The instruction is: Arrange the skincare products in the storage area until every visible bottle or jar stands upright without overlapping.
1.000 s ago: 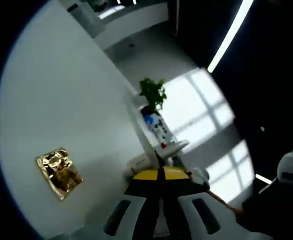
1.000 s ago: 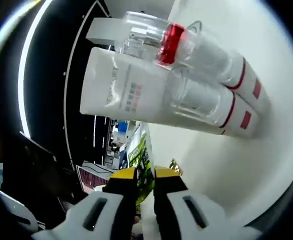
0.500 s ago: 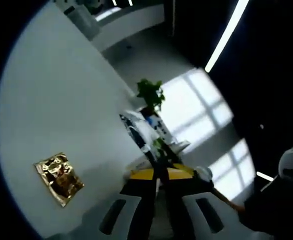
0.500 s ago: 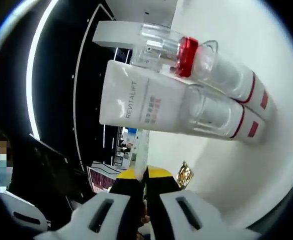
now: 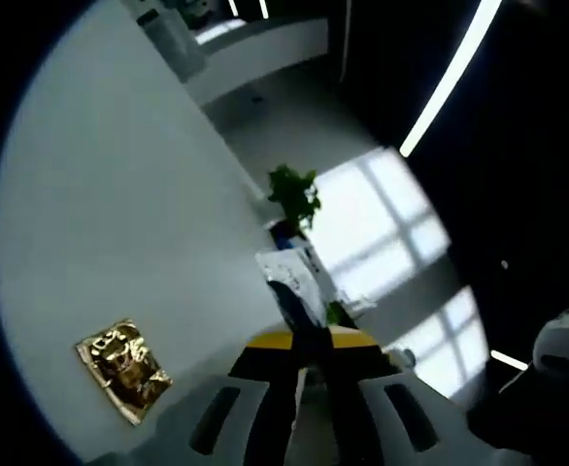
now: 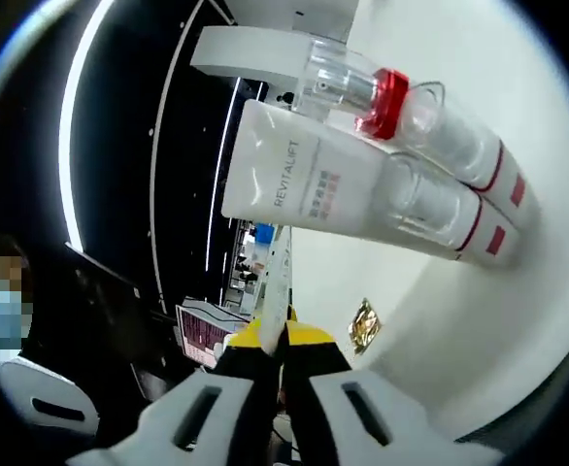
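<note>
— How did the right gripper (image 6: 277,342) stand?

— Its jaws were pressed together on a thin white sachet (image 6: 277,282), seen edge-on, which rose from between the tips toward the products beyond.

— And the left gripper (image 5: 307,342)?

— Much the same. Its jaws were closed on a white sachet with dark print (image 5: 292,280), sticking out past the tips.

— Where were the skincare products?

— In the right gripper view, on the white table (image 6: 459,126). A white tube (image 6: 299,184) marked REVITALIFT stood on its clear cap, and just beside it a bottle (image 6: 430,121) with a red collar under a clear cap. The two looked to be touching along their sides. Both had red bands and small red squares near the base.

— Anything else on the table?

— A crumpled gold foil packet (image 6: 365,325) lay flat, apart from the tube and bottle. In the left gripper view the same foil (image 5: 124,367) sat on the bare table (image 5: 119,194), well to the side of the jaws.

— And past the table?

— A green plant (image 5: 294,192) by a bright floor patch, and a long ceiling light (image 5: 450,78).
</note>
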